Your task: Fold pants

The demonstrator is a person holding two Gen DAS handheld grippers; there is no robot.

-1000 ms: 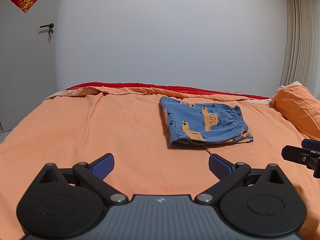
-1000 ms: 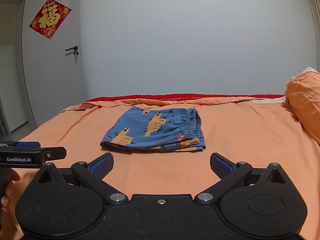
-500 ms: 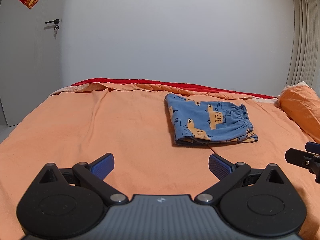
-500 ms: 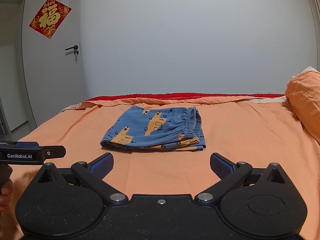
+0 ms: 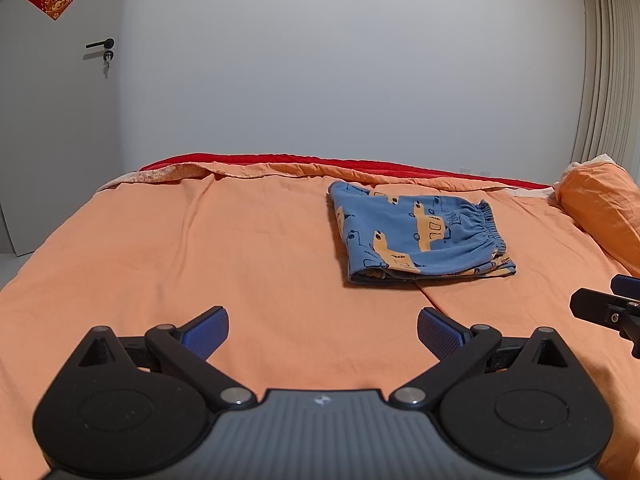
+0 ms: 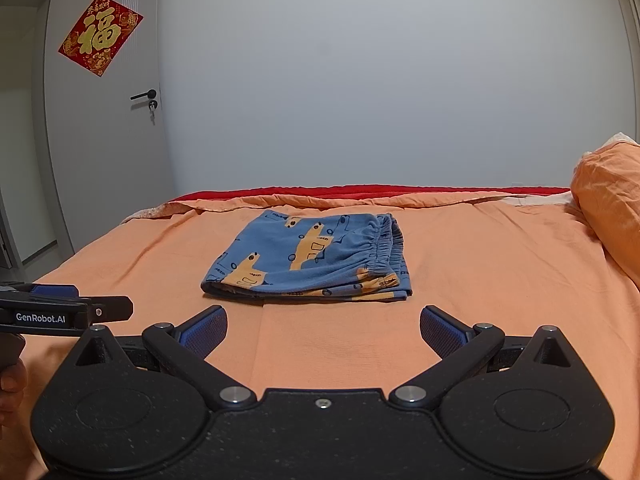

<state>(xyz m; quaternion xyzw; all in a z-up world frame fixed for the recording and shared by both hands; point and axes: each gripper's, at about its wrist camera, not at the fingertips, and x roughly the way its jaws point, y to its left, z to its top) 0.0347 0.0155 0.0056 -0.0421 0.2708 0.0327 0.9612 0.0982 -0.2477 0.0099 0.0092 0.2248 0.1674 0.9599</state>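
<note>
Blue pants with orange car prints (image 5: 416,236) lie folded into a compact rectangle on the orange bed sheet (image 5: 200,248), elastic waistband to the right. They also show in the right wrist view (image 6: 312,260). My left gripper (image 5: 322,330) is open and empty, held back from the pants and to their left. My right gripper (image 6: 323,330) is open and empty, just in front of the pants' near edge. Neither touches the cloth.
An orange pillow (image 5: 600,208) lies at the bed's right side, also in the right wrist view (image 6: 612,216). A red cover edge (image 6: 360,191) runs along the far side. A white door (image 6: 108,140) stands at left beyond the bed.
The left wrist view has shifted slightly, so the pants sit a little further right and higher. The right gripper has hardly moved. Both stay open.
</note>
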